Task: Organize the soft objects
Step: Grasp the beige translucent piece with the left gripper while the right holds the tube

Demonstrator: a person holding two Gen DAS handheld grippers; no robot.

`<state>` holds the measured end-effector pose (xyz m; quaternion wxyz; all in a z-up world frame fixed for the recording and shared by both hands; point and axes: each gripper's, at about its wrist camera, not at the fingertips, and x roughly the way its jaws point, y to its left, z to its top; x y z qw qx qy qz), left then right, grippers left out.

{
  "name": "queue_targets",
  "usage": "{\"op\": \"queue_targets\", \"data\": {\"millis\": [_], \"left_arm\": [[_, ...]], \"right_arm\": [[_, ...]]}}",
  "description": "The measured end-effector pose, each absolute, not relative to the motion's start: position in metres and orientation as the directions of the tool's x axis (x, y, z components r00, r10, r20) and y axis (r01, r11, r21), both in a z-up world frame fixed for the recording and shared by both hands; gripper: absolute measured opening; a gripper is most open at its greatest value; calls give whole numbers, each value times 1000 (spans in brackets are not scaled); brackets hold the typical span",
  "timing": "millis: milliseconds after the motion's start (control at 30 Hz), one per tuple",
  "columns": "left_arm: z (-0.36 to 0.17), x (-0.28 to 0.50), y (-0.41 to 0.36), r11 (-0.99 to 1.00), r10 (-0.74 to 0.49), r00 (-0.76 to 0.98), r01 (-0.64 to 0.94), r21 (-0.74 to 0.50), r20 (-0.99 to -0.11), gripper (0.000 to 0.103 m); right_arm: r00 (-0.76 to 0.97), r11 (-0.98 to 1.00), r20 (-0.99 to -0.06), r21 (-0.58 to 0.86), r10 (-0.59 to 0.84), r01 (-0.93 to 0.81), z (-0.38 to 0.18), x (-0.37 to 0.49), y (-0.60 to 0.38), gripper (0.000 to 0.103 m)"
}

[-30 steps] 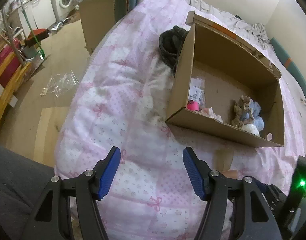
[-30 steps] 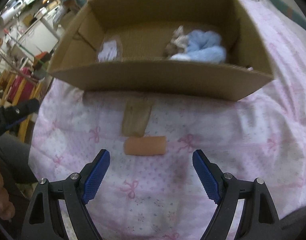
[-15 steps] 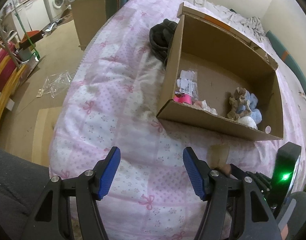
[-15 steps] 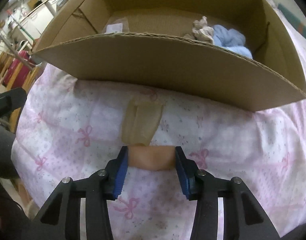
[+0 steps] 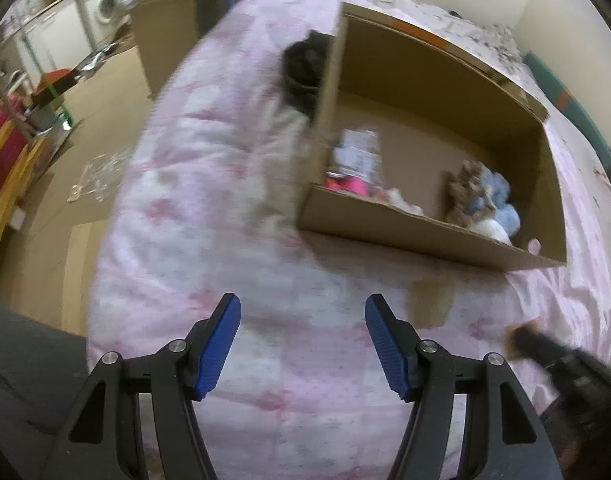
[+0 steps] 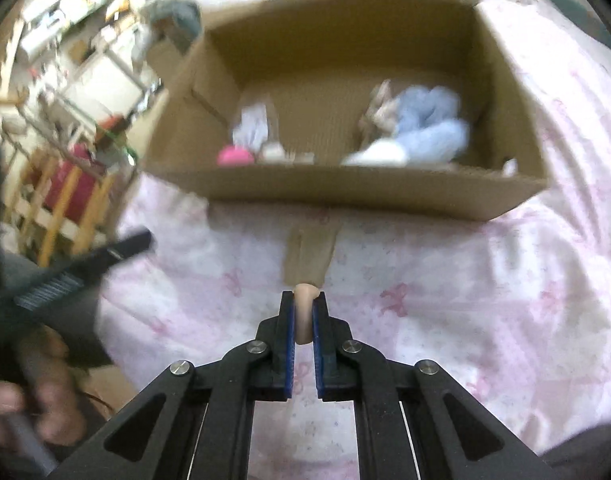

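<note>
Right gripper (image 6: 303, 314) clenching a peach sponge (image 6: 305, 312), jaws having just been closing on it, pads squeezing it thin, sponge poking out past the tips; hanging over the pink quilt (image 6: 485, 288) near the bed's front edge, just short of a tan cloth (image 6: 309, 250); cloth lying flat on the quilt against the front wall of the box (image 6: 345, 196). Sitting inside the box: blue plush (image 6: 429, 124) by its right end, pink ball (image 6: 235, 156) and a white packet (image 6: 251, 128) by its left end. Left gripper (image 5: 303, 346) gaping, released, grasping nothing, pointing down at bare quilt toward the bed's left edge; black bundle (image 5: 303, 64) lying outside the box's left wall.
</note>
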<state>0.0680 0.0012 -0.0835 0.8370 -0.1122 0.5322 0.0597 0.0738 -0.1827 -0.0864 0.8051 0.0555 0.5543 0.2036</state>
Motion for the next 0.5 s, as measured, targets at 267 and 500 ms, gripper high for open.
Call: {"op": "queue_targets", "data": {"millis": [267, 500], "left_arm": [[-102, 85, -56, 990, -94, 417, -56, -129, -904, 62], [-135, 107, -82, 995, -89, 331, -12, -99, -939, 62]], "right_arm": [[470, 902, -779, 421, 415, -99, -57, 75, -249, 9], [499, 895, -771, 445, 395, -21, -59, 84, -268, 9]]}}
